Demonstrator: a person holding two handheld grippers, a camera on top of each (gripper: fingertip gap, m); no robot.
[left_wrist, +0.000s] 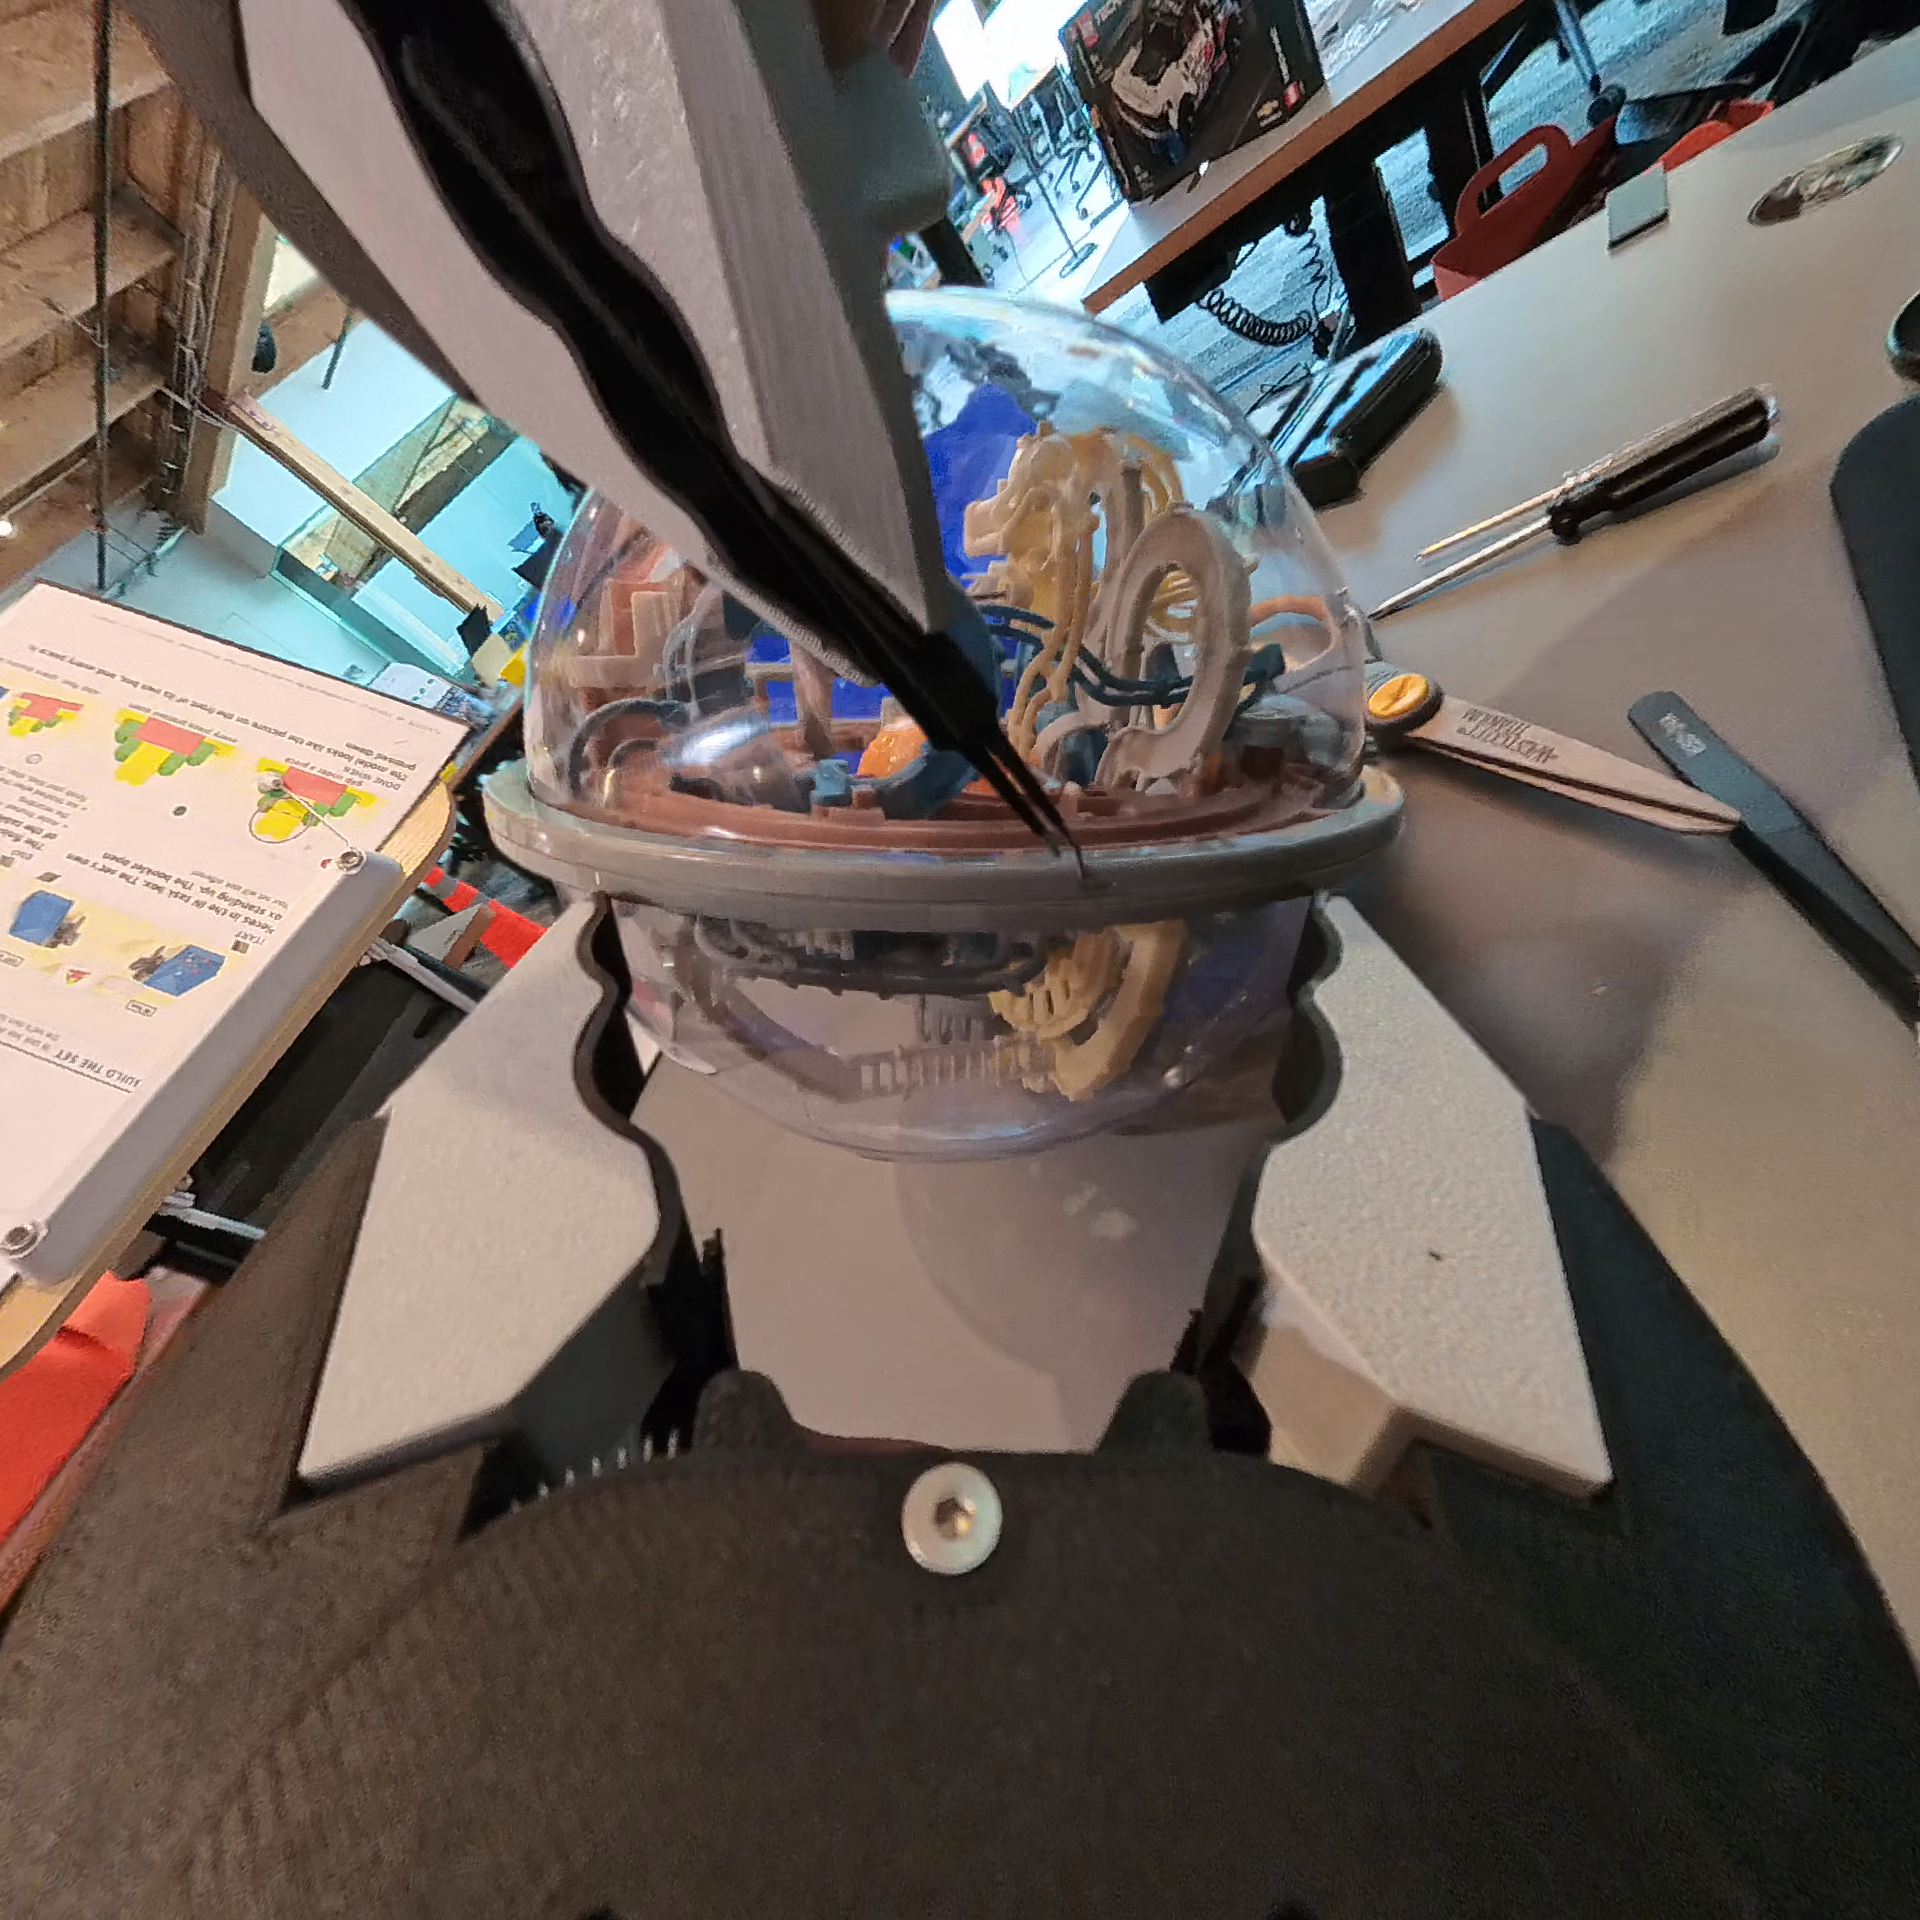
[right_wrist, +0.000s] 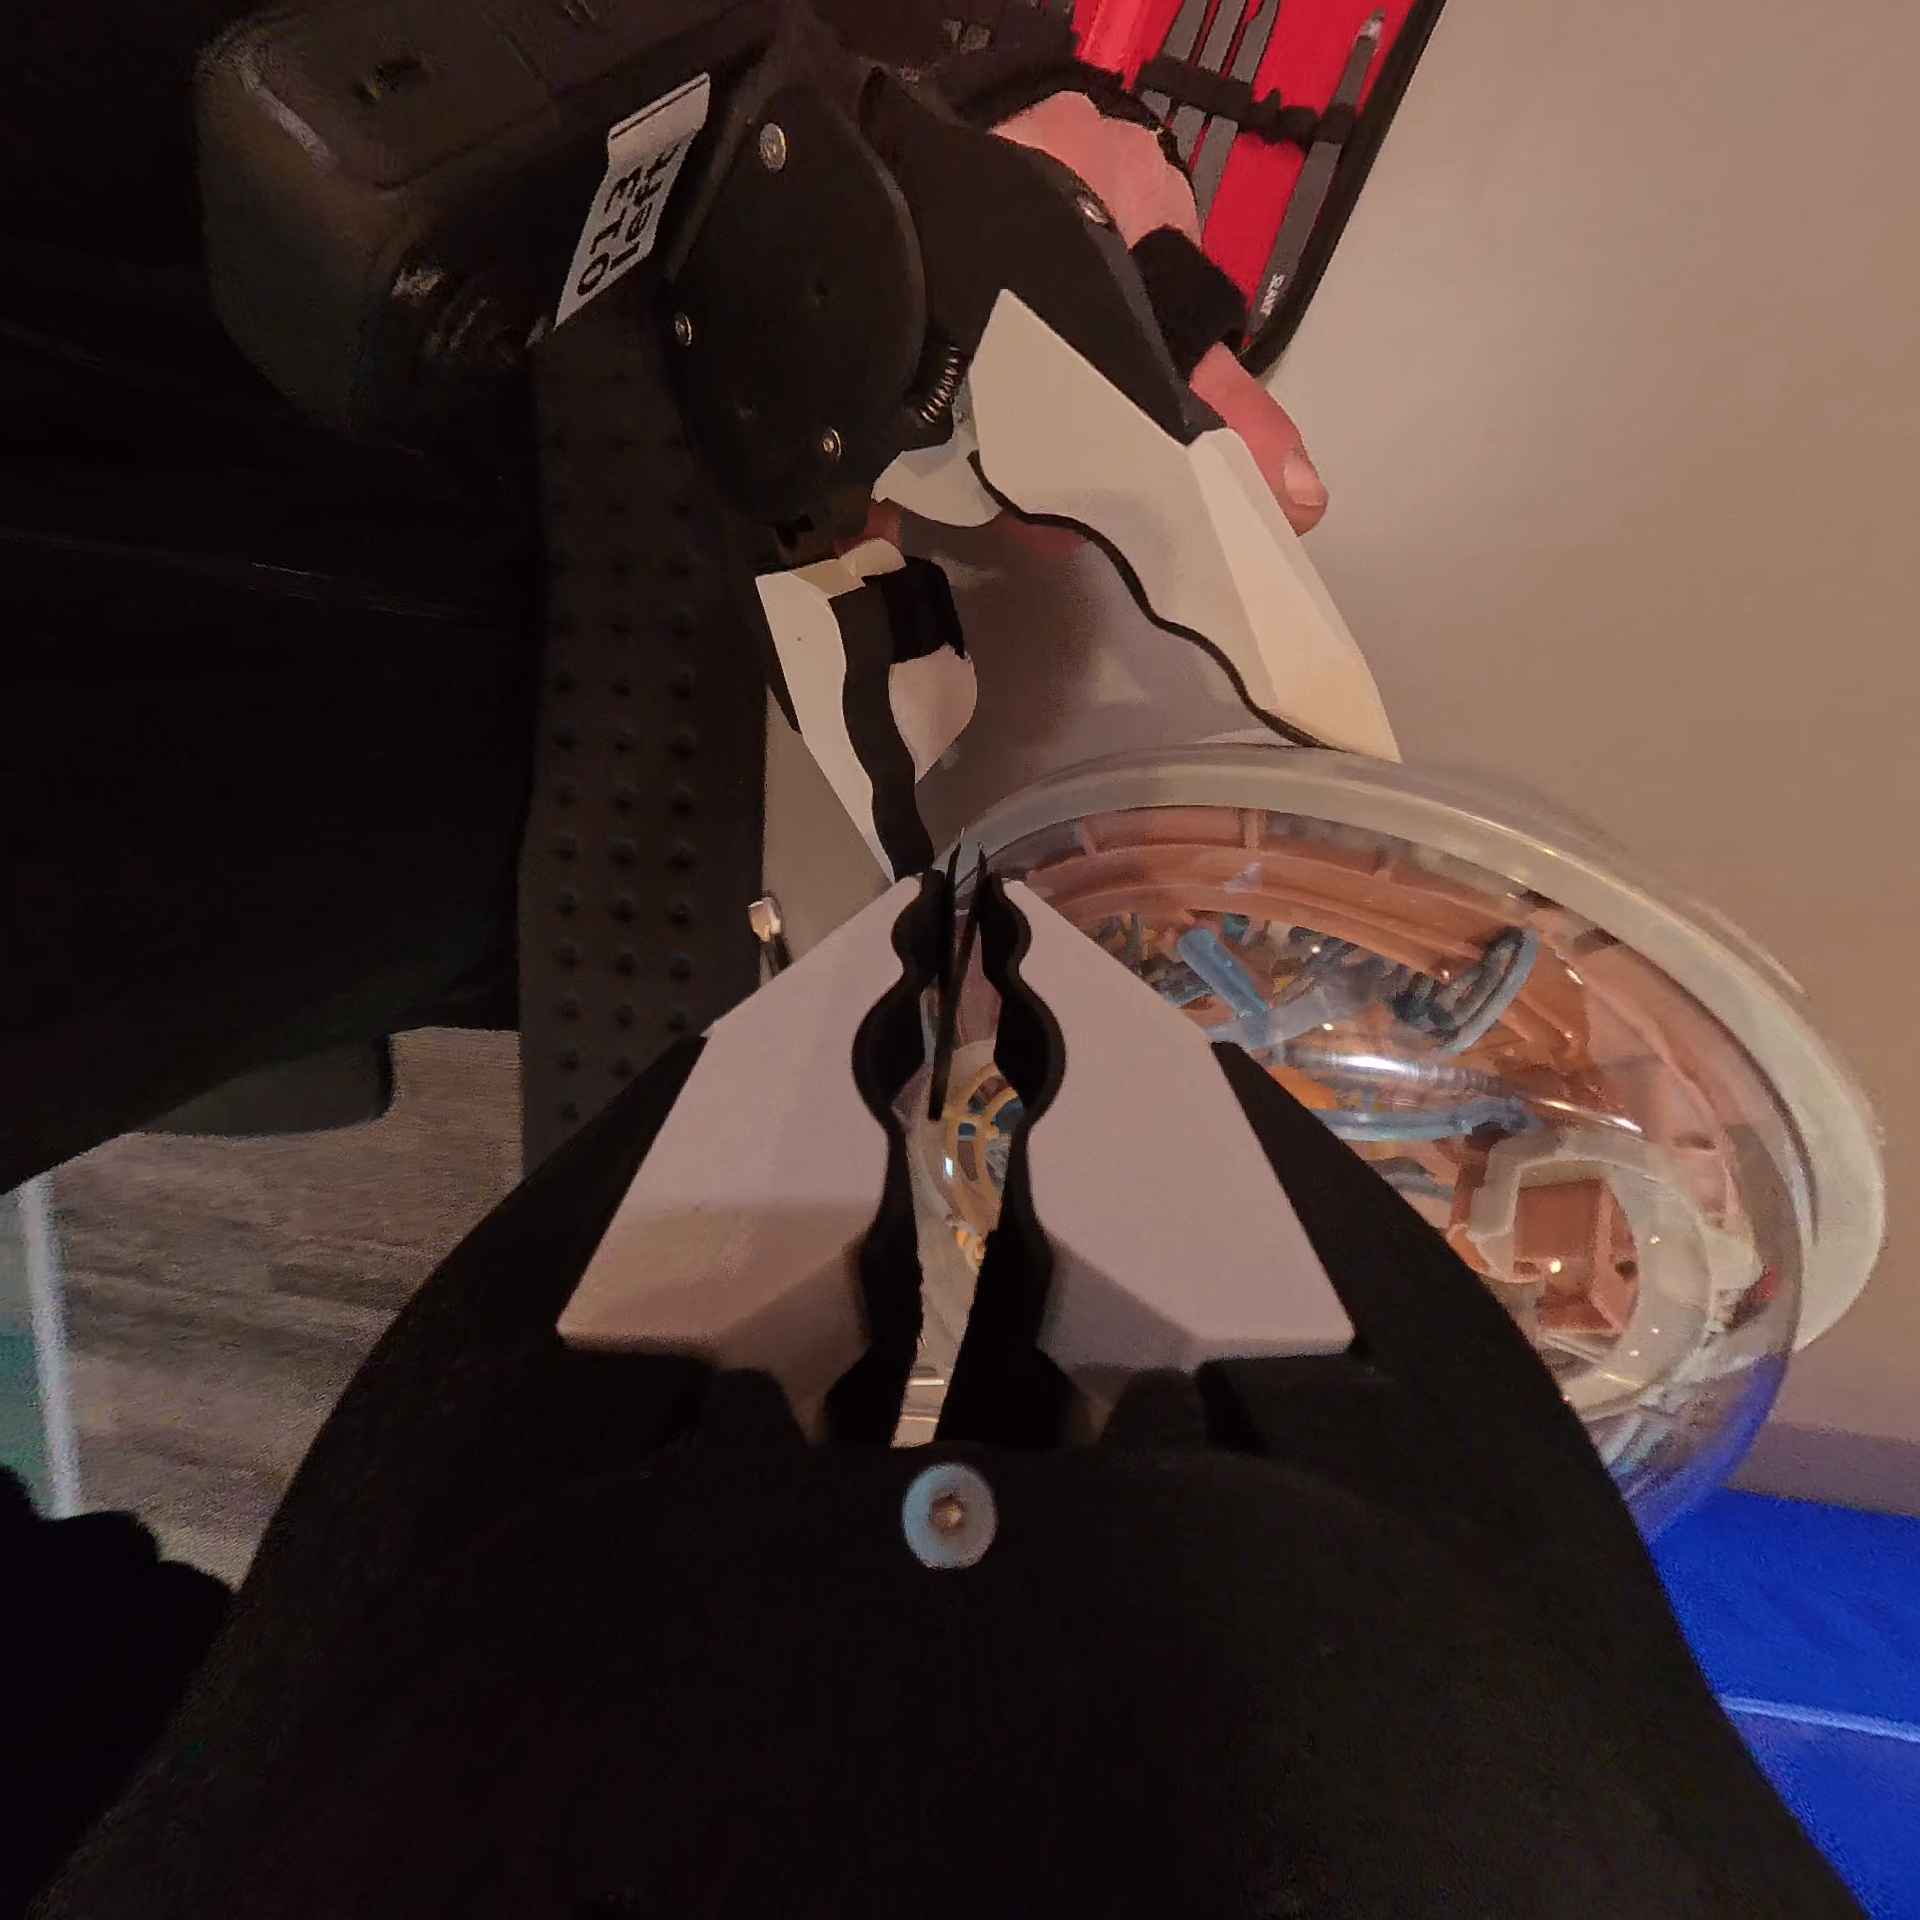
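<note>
A clear plastic maze ball (left_wrist: 1195, 582) with a grey ring (left_wrist: 727, 862) around its middle sits between the two fingers of my left gripper (left_wrist: 956, 987), which is shut on its lower half and holds it just above the grey table (left_wrist: 1662, 1091). My right gripper (left_wrist: 935, 634) comes in from above, shut on black tweezers (left_wrist: 997, 769). The tweezer tips touch the grey ring at the front. In the right wrist view the tweezers (right_wrist: 956, 987) stick out between the fingers of my right gripper (right_wrist: 961, 894) toward the ball (right_wrist: 1455, 1039), with my left gripper (right_wrist: 1143, 805) beyond.
On the table right of the ball lie scissors (left_wrist: 1538, 748), a black screwdriver (left_wrist: 1621, 478), a flat black tool (left_wrist: 1787, 862) and a black case (left_wrist: 1361, 405). An instruction sheet on a board (left_wrist: 156, 831) stands to the left. A red tool case (right_wrist: 1299, 156) lies behind. My right fingertips sit around 5 cm from my left ones. Measured from the fingertips, the black screwdriver (left_wrist: 1621, 478) is 20 cm or so from the left gripper and 25 cm from the right.
</note>
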